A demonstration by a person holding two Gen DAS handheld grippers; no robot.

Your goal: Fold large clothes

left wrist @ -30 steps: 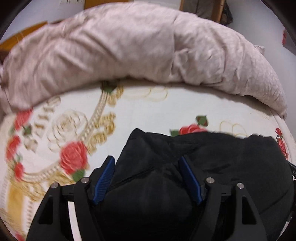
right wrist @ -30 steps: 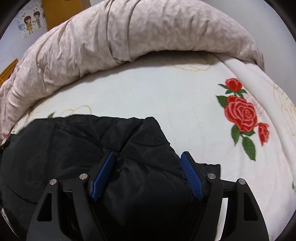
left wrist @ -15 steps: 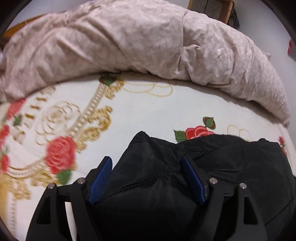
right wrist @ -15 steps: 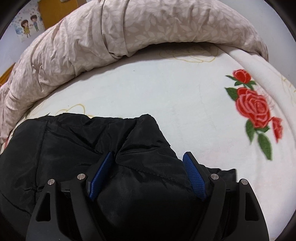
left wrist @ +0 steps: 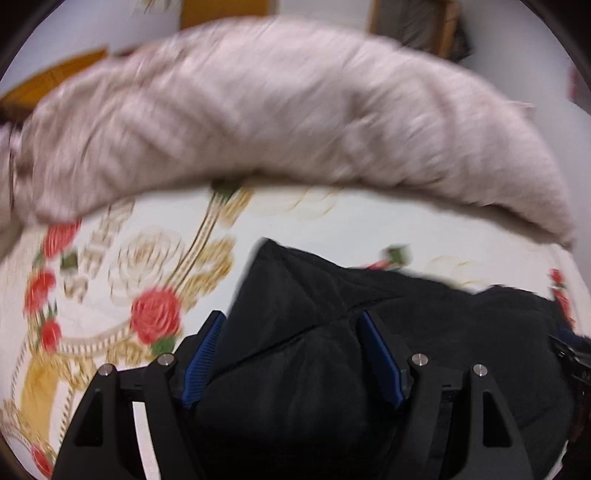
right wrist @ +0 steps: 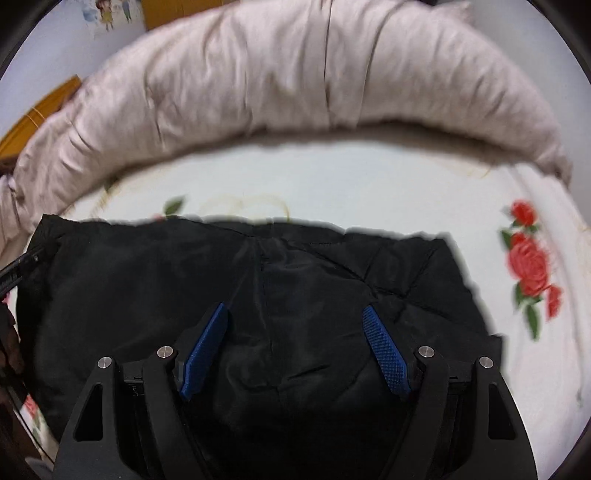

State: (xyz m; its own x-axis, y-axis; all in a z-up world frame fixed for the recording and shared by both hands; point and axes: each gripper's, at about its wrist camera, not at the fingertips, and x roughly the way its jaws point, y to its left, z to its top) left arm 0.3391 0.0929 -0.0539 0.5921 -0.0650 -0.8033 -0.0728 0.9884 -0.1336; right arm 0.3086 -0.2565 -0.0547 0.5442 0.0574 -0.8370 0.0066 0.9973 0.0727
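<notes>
A black padded jacket (left wrist: 424, 332) lies on the bed, and it also shows in the right wrist view (right wrist: 184, 277). My left gripper (left wrist: 291, 325) has its blue jaws spread wide over the jacket's left corner, with fabric bulging between them. My right gripper (right wrist: 295, 317) is open the same way and sits over the middle of the flattened jacket. Neither pair of pads pinches the fabric. The left gripper's tip (right wrist: 22, 266) shows at the left edge of the right wrist view. Both views are motion-blurred.
A rolled beige duvet (left wrist: 277, 122) runs along the far side of the bed, also in the right wrist view (right wrist: 295, 74). The white bedsheet (right wrist: 351, 184) has red roses (right wrist: 532, 269) and gold patterns (left wrist: 155, 266). Wooden furniture (left wrist: 413, 26) stands behind.
The right gripper has moved left, from the jacket's right corner to above its middle. The left view swung and blurred, staying at the left corner. The jacket's far edge now lies flatter.
</notes>
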